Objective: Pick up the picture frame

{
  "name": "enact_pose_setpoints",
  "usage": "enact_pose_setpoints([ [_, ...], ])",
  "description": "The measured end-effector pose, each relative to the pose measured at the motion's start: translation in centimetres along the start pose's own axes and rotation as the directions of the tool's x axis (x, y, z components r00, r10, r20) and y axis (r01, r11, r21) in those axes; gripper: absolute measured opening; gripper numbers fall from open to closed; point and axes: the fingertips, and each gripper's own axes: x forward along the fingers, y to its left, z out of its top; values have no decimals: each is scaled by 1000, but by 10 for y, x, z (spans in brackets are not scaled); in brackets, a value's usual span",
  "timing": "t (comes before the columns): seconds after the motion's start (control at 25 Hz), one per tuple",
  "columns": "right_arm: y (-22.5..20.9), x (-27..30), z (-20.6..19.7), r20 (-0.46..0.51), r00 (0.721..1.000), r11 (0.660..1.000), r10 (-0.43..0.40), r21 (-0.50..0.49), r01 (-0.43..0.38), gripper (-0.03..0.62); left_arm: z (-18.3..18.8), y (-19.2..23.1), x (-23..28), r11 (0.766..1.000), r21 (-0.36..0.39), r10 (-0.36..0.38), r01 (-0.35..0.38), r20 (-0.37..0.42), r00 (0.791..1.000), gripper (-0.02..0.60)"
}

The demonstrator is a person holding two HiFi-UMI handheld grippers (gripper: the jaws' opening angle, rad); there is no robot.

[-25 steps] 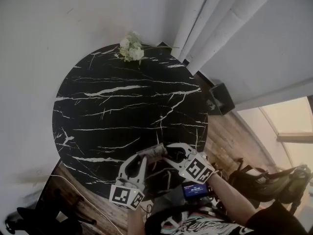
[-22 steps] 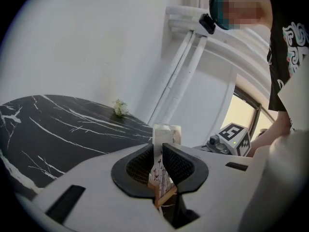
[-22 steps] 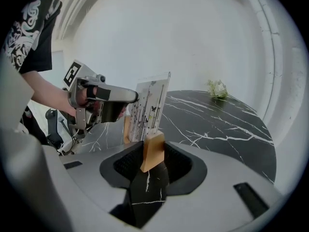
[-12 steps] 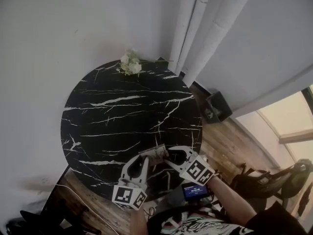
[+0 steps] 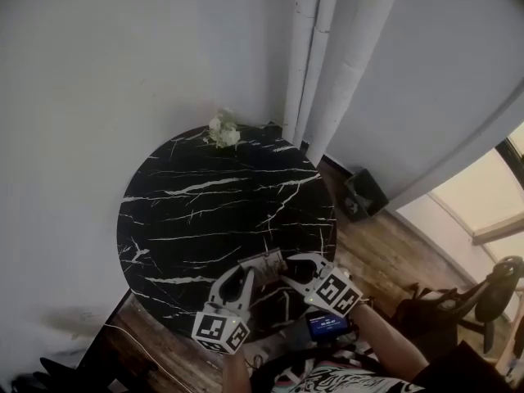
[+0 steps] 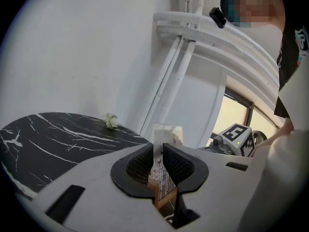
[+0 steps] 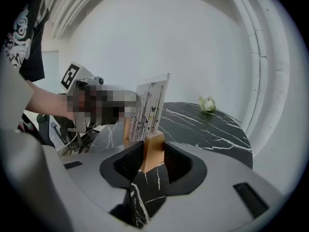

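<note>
The frame [image 5: 264, 261] hangs between the two grippers over the near edge of the table [image 5: 205, 211], a little right of its middle. It stands upright and nothing but the grippers bears it.

The left gripper [image 5: 244, 270] comes in from the near left. In its own view the left gripper [image 6: 158, 151] has its jaws closed on the thin edge of the frame [image 6: 167, 132], both ribbed pads pressing on the printed panel, which rises above them.

The right gripper [image 5: 288, 267] comes in from the near right. In its own view the right gripper [image 7: 153, 151] pinches the frame's wooden foot [image 7: 154, 146], its jaws set wider than the left ones. The panel [image 7: 149, 108] stands up beyond the foot, tilted slightly right.

The table is round and black with white veins, set against a white wall [image 5: 123, 64]. White flowers [image 5: 223, 129] lie at its far edge, well apart from the frame. A white curtain [image 5: 344, 64] hangs at the far right. A dark box [image 5: 360, 193] sits on the wood floor [image 5: 385, 244] just right of the table.
</note>
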Motion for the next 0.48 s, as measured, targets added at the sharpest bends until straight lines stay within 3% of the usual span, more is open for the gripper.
enact_pose_setpoints([
  [0.48, 20, -24, 15, 65, 998, 987, 6, 158, -16, 132, 13, -13, -17, 998, -51, -29, 27, -31, 999, 67],
])
